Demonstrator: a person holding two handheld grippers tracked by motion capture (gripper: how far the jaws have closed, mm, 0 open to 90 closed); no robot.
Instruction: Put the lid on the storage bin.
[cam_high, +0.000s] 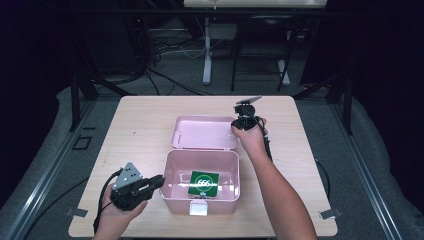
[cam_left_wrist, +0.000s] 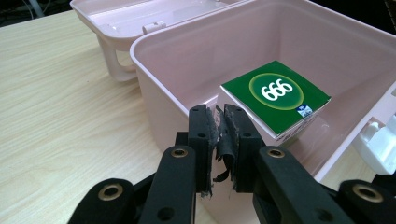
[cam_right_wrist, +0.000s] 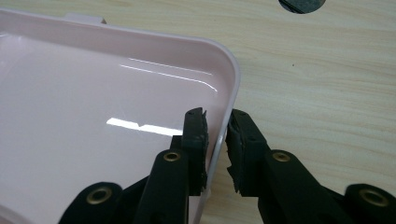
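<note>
- Right gripper (cam_right_wrist: 217, 123): jaws straddle the rim of the pink lid (cam_right_wrist: 93, 116), one jaw inside, one outside. They sit close on either side of the rim near its rounded corner. Clamped on the lid edge as far as the right gripper view shows; a sliver of gap remains on the outer side.
- In the high view the right gripper (cam_high: 239, 123) is at the lid's (cam_high: 202, 132) right end, with the hand (cam_high: 251, 137) behind it.
- Left gripper (cam_left_wrist: 219, 123): jaws pressed together, nothing between them but frayed black pad tape. It is clenched and holds nothing.
- Its tips sit just at the near-left outer wall of the pink box (cam_left_wrist: 159, 79); I can't tell whether they touch it. In the high view the left gripper (cam_high: 159, 181) is at the box's (cam_high: 172, 197) left wall.
- Counts: 1 pink box, lid hinged open and lying flat on the table (cam_high: 140, 125) behind it.
- 1 green carton (cam_high: 203, 183) marked "666", inside the box on its floor, toward the front wall.
- 1 white latch (cam_high: 198, 207) on the box's front wall.
- 2 grippers, 2 hands.
</note>
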